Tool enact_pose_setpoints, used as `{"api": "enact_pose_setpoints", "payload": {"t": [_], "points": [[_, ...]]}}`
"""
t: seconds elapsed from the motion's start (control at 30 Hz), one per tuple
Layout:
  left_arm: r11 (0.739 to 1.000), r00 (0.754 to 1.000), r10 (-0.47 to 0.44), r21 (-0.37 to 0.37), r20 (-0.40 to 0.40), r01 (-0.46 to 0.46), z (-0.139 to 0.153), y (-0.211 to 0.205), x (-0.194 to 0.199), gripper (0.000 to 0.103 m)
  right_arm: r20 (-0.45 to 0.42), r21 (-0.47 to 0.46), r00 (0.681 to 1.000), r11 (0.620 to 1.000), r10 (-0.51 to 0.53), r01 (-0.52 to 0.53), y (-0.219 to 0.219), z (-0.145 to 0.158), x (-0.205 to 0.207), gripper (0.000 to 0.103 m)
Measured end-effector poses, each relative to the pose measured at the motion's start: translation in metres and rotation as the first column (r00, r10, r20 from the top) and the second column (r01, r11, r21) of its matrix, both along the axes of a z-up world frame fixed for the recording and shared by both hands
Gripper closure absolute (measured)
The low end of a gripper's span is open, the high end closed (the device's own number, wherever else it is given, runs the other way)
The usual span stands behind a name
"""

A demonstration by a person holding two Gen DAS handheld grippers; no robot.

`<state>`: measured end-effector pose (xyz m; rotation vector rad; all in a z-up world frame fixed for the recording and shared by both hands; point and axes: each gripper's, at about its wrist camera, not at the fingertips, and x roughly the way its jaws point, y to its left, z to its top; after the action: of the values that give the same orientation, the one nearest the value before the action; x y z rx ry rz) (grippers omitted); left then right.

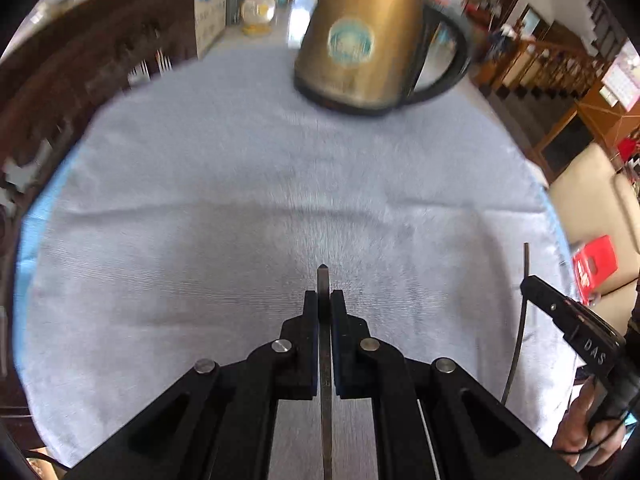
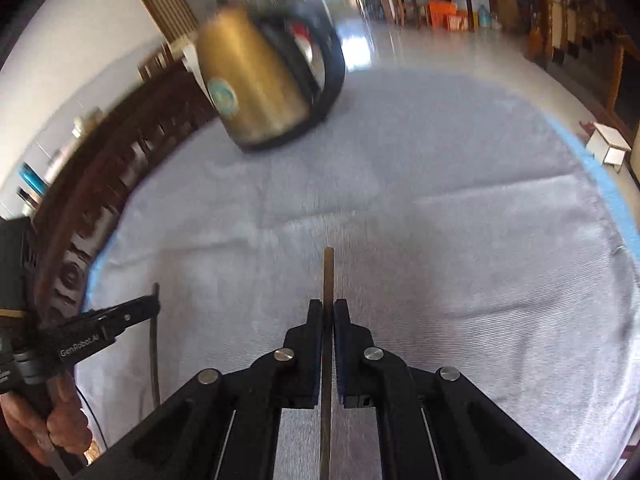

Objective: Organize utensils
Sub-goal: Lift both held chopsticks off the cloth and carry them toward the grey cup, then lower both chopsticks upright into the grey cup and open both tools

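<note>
The left tool (image 1: pixel 325 308) is pinching a dark, flat metal utensil (image 1: pixel 323 280) edge-on, its pointed end poking just past the fingertips, while the right tool (image 2: pixel 329 312) is clamped on a thin brownish stick (image 2: pixel 328 272) the same way. Both are held near one end, clear above the grey cloth (image 1: pixel 200 220) on the desk, probably so each can be carried. The gold kettle (image 1: pixel 360 36) stands well apart at the far side.
</note>
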<state>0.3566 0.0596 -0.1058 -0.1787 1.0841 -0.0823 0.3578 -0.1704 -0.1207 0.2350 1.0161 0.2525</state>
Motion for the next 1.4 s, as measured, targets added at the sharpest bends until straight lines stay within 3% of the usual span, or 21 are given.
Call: {"api": "enact_pose_setpoints", "payload": {"t": [0.13, 0.23, 0.53, 0.7, 1.0, 1.4], "points": [[1.000, 0.990, 0.011, 0.023, 0.137, -0.014, 0.042, 0.000, -0.038, 0.098, 0.127, 0.040, 0.991, 0.999, -0.036, 0.032, -0.022, 0.033, -0.027, 0.097], [0.998, 0.969, 0.018, 0.059, 0.246, -0.034, 0.068, -0.001, -0.077, 0.098, 0.211, 0.049, 0.975, 0.997, -0.068, 0.059, -0.034, 0.051, -0.053, 0.097], [0.992, 0.897, 0.082, 0.054, 0.434, -0.116, 0.104, 0.003, -0.161, 0.098, 0.386, 0.099, 0.905, 0.984, -0.178, 0.151, -0.056, 0.093, -0.139, 0.097], [0.991, 0.868, 0.109, 0.014, 0.485, -0.133, 0.127, 0.006, -0.201, 0.098, 0.455, 0.123, 0.860, 0.973, -0.231, 0.197, -0.063, 0.114, -0.176, 0.097], [0.996, 0.802, 0.072, 0.004, 0.593, -0.093, 0.175, -0.008, -0.253, 0.098, 0.548, 0.154, 0.795, 0.966, -0.260, 0.210, -0.079, 0.165, -0.230, 0.097], [0.999, 0.726, 0.045, -0.030, 0.687, -0.033, 0.225, -0.019, -0.306, 0.098, 0.684, 0.171, 0.708, 0.982, -0.175, 0.078, -0.053, 0.234, -0.293, 0.097]]}}
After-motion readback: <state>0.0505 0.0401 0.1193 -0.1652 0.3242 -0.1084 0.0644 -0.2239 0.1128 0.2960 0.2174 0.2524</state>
